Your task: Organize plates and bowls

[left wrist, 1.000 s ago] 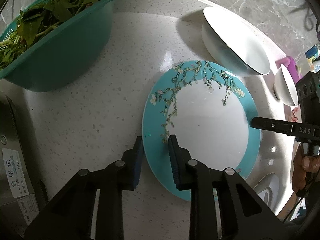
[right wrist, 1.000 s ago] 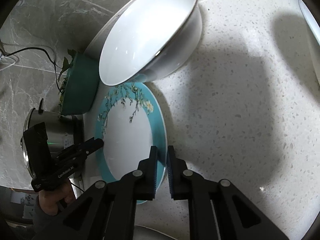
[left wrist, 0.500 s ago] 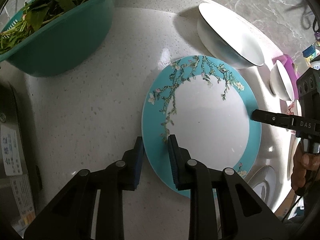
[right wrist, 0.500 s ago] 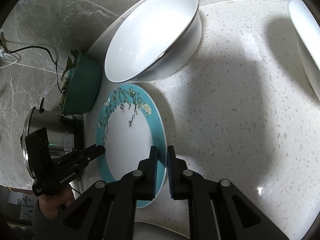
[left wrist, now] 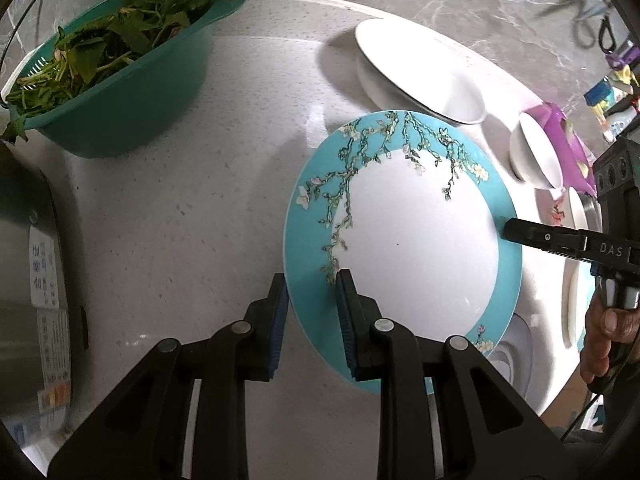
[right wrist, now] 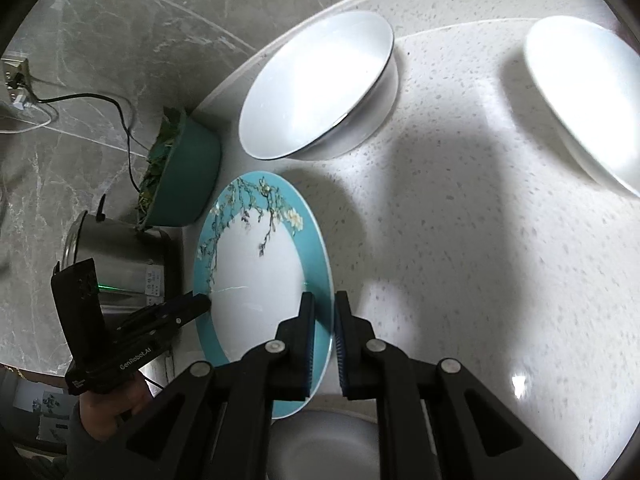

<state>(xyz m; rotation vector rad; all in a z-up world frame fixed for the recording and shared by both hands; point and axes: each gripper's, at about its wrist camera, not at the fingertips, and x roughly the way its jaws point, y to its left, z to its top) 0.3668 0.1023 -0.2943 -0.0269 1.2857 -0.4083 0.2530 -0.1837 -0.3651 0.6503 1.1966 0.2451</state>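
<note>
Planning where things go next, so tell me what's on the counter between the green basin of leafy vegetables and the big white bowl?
Nothing: in the left wrist view, bare speckled counter runs from the green basin to the big white bowl.

The right gripper [left wrist: 505, 230], reaching in at the right edge of the turquoise blossom plate [left wrist: 408, 248], bore the white letters "DAS". The left gripper [right wrist: 202, 304], at the plate's left rim, carried "GenRobot.AI" in white along its black body. Left of the plate, a label [left wrist: 45, 264] on the steel cooker [left wrist: 28, 280] showed blue Chinese characters, too blurred to read.
</note>
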